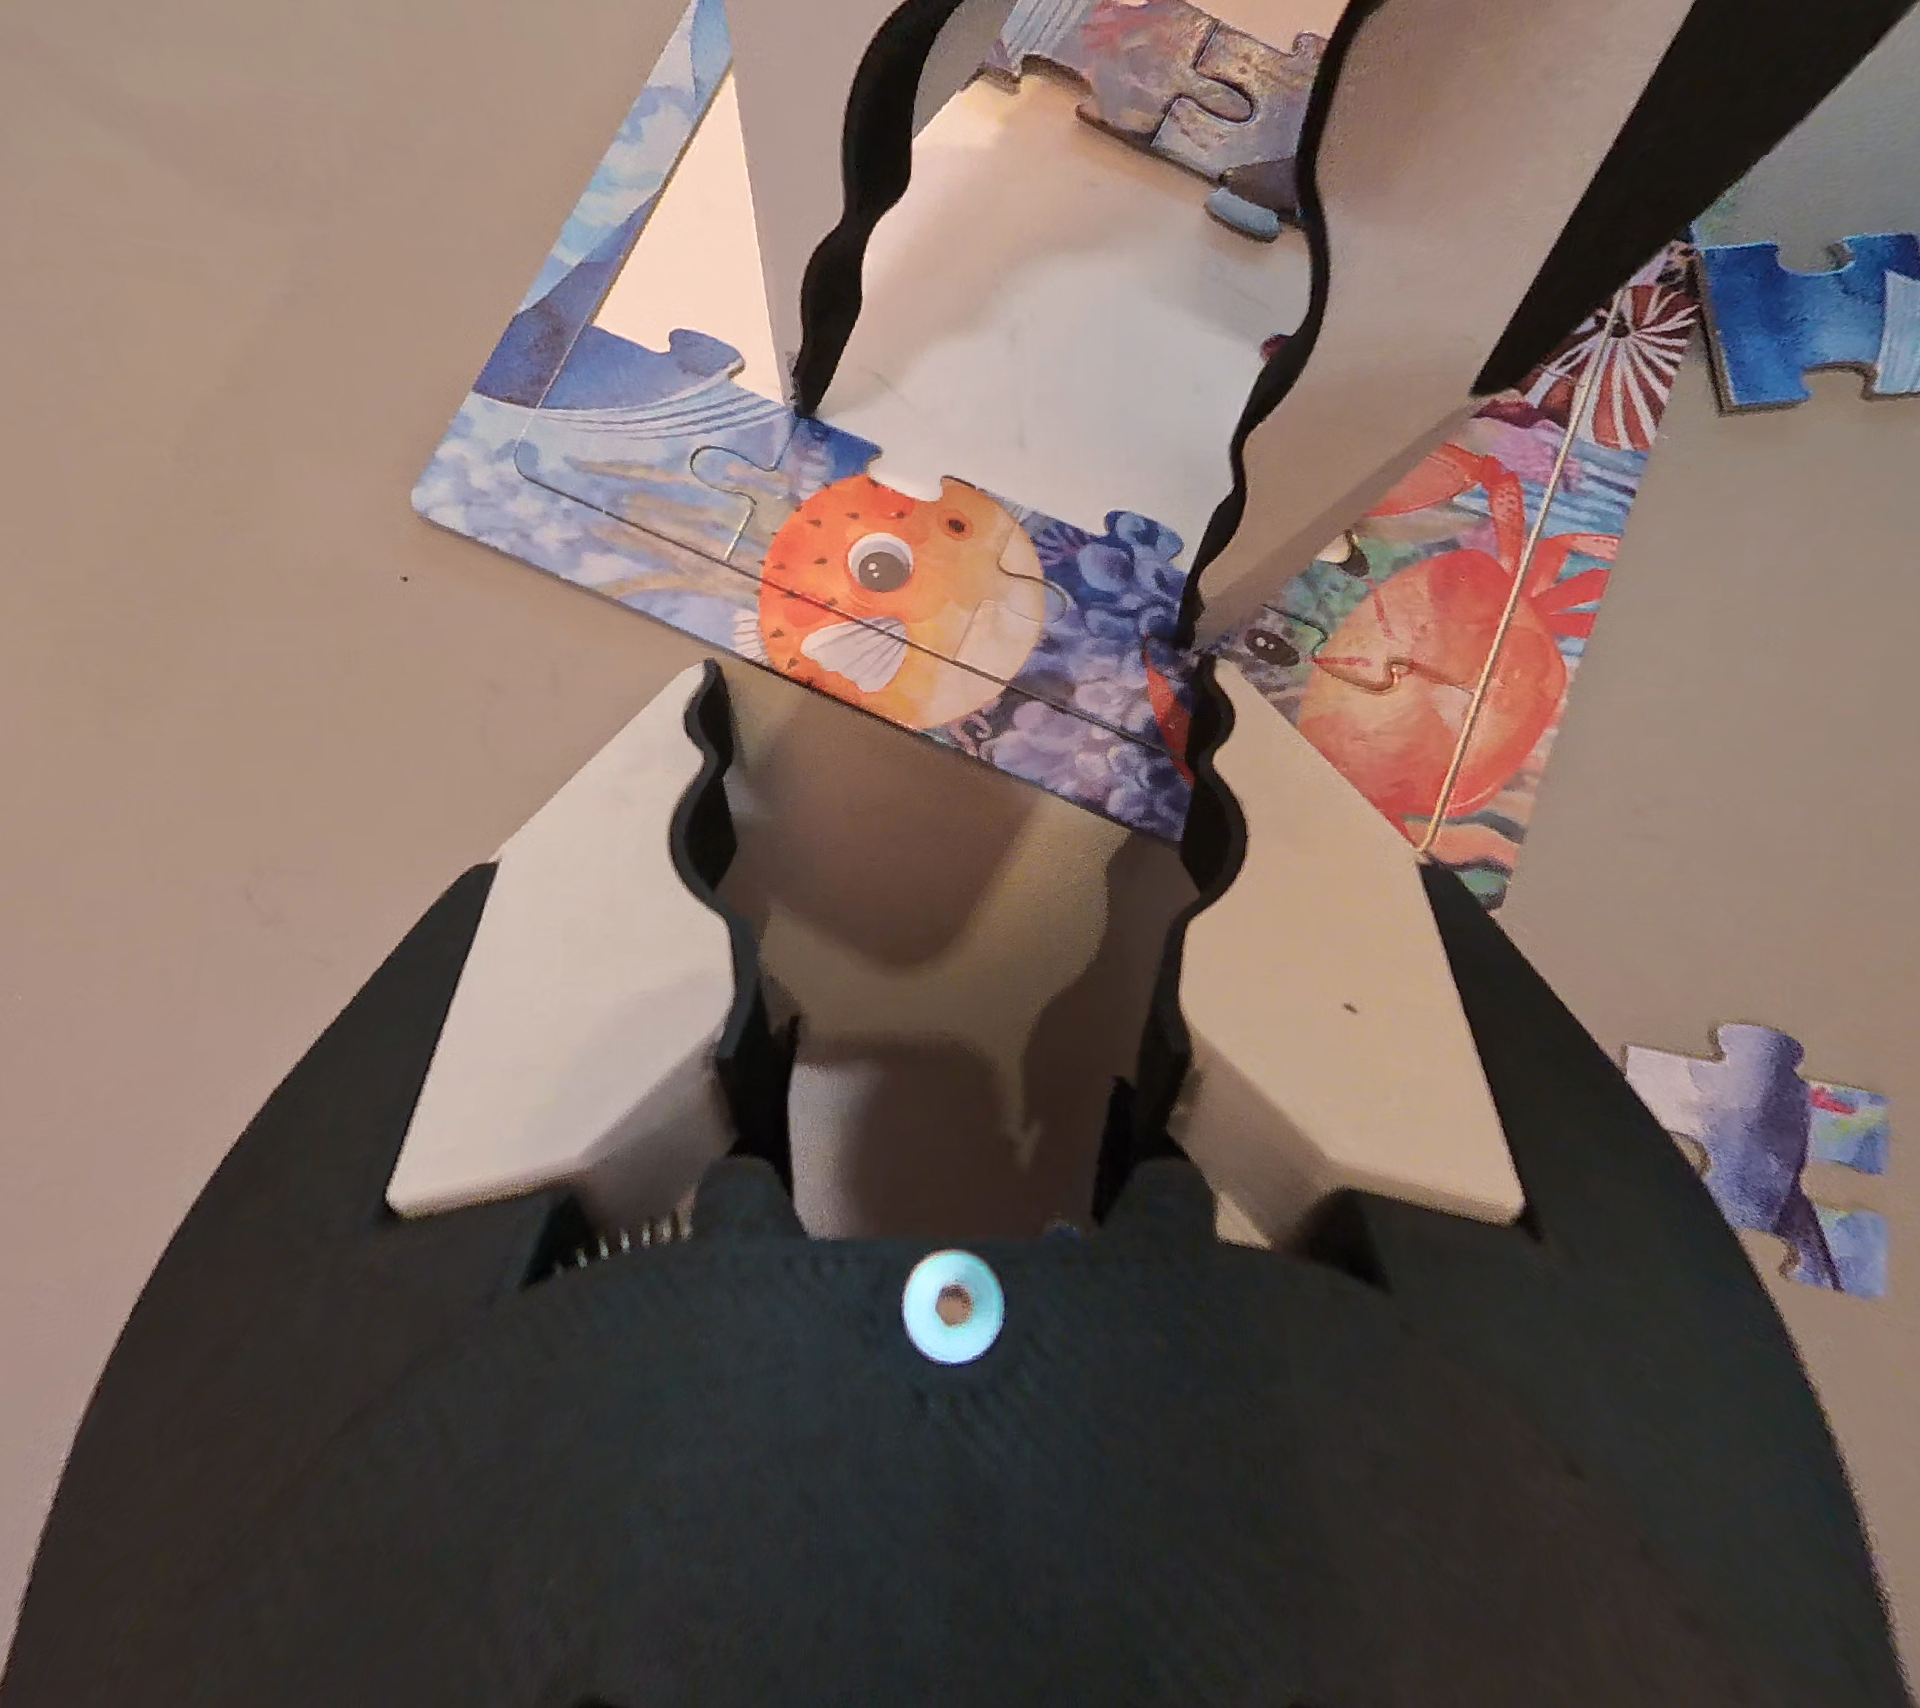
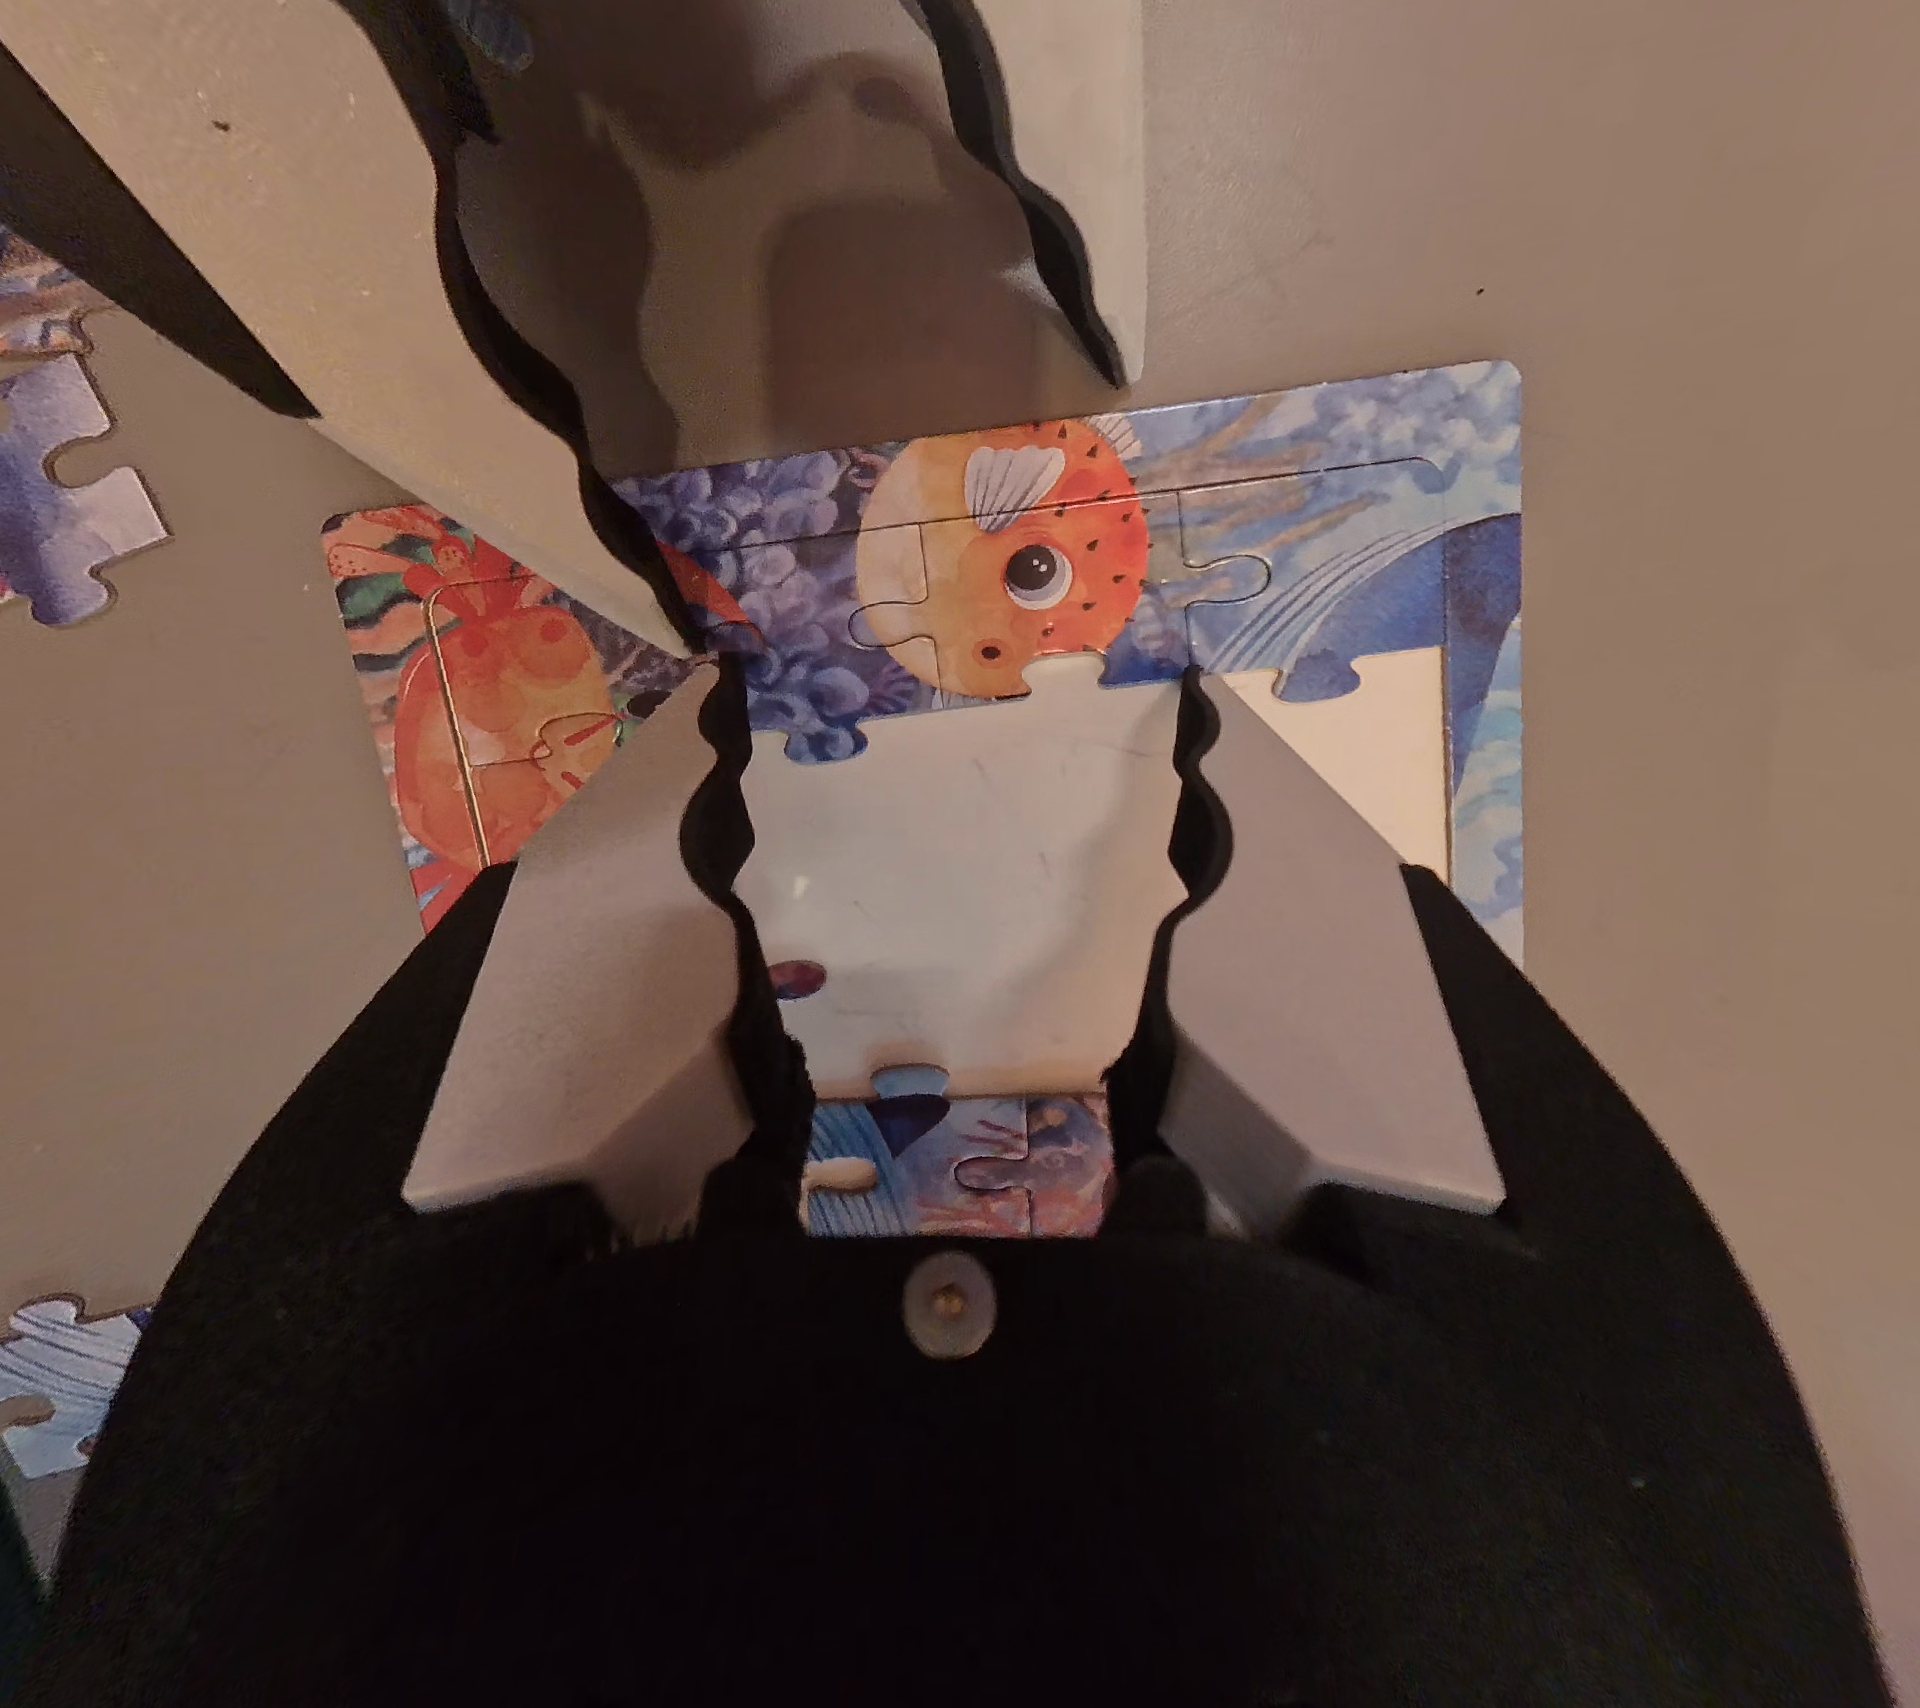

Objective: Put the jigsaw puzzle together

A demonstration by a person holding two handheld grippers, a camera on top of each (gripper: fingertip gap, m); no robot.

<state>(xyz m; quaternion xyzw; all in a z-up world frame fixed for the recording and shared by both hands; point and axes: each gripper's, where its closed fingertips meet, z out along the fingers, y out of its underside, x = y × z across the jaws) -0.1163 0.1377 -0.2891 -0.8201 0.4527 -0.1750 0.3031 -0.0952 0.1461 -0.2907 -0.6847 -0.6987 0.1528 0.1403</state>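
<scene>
A: My jaws, both pairs, stand apart and hold nothing. Left gripper [image 1: 956, 671] hovers at the near edge of the puzzle [image 1: 894, 578]; right gripper [image 2: 956, 671] faces it from the far side, tips down on the placed row.

B: Where does the puzzle lie?

A: Flat on the table [image 1: 260, 308], in its frame [image 1: 582, 256]. The fish [image 2: 1003, 562] and crab [image 1: 1423, 682] rows are in; the white middle is bare. Loose pieces [image 1: 1808, 318] lie beside the frame.

B: How should this step go?

A: In my judgement, press the row flat with one tip, steady the frame with the other, then fetch a loose piece.

B: What stays unclear?

A: My own fingers [image 2: 582, 1014] cover much of the frame. The far corner is hidden, and whether each tab is fully seated I cannot tell.
</scene>
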